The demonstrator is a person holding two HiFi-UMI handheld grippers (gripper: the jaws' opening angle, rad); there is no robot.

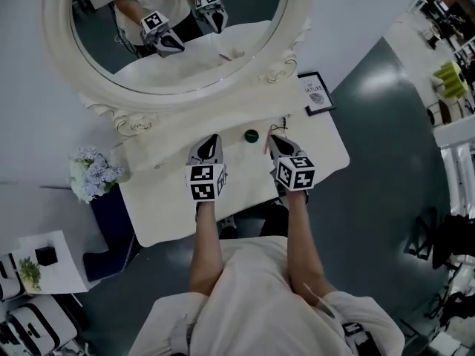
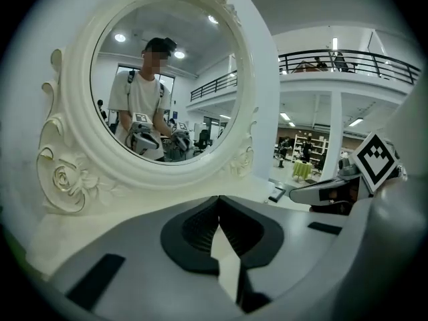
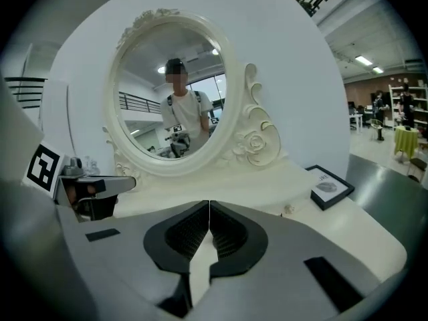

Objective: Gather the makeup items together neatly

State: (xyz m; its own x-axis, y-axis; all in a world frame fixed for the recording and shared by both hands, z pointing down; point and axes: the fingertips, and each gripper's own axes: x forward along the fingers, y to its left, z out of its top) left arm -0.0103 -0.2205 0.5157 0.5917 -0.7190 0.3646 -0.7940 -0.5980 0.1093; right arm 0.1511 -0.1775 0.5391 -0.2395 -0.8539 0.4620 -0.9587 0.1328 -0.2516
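A small round dark green makeup item (image 1: 251,135) lies on the white vanity table (image 1: 167,212), close under the mirror's base. A thin pinkish stick (image 1: 266,144) lies just right of it, beside my right gripper (image 1: 273,139). The green item sits between the tips of the two grippers, and neither touches it. My left gripper (image 1: 211,139) hangs over the table's middle, shut, with nothing between its jaws (image 2: 218,209). The right gripper (image 3: 209,209) is also shut and empty. Both point toward the mirror. No makeup item shows in the two gripper views.
A big oval mirror in a carved white frame (image 1: 148,99) stands at the table's back and reflects the person and both grippers. A black framed picture (image 1: 316,93) leans at the back right (image 3: 329,187). A bunch of pale flowers (image 1: 93,173) stands off the table's left end.
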